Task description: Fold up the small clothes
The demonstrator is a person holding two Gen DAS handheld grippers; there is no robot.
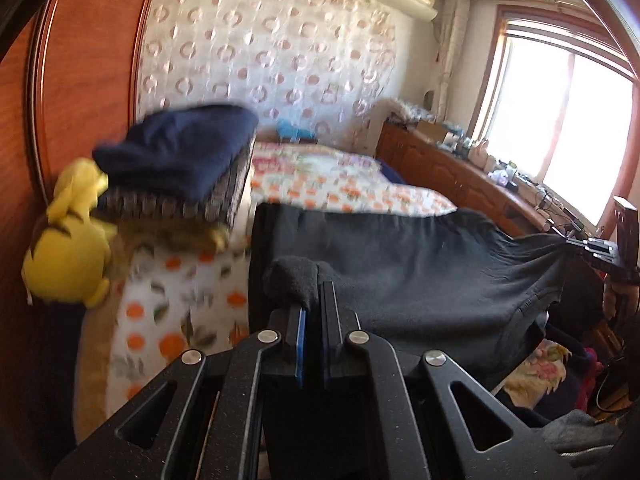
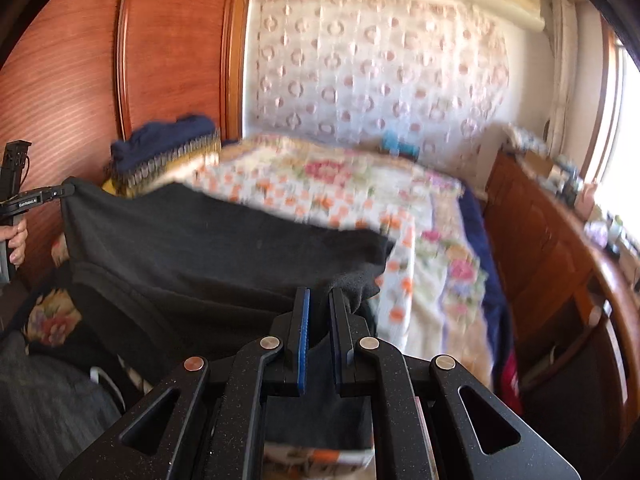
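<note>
A dark grey garment [image 1: 420,264] hangs stretched in the air above the flowered bed, held by both grippers at its upper corners. My left gripper [image 1: 312,296] is shut on its left corner, a bunch of cloth bulging over the fingertips. My right gripper [image 2: 320,300] is shut on the opposite corner of the garment [image 2: 208,248]. In the left wrist view the right gripper [image 1: 576,245] shows at the far right, pinching the cloth. In the right wrist view the left gripper [image 2: 68,190] shows at the far left, with a hand below it.
A flowered bedspread [image 1: 344,184] covers the bed. A folded dark blue cloth [image 1: 184,148] lies on a patterned stack near the wooden headboard, beside a yellow plush toy [image 1: 68,256]. A wooden cabinet [image 2: 552,248] with clutter runs along the window side.
</note>
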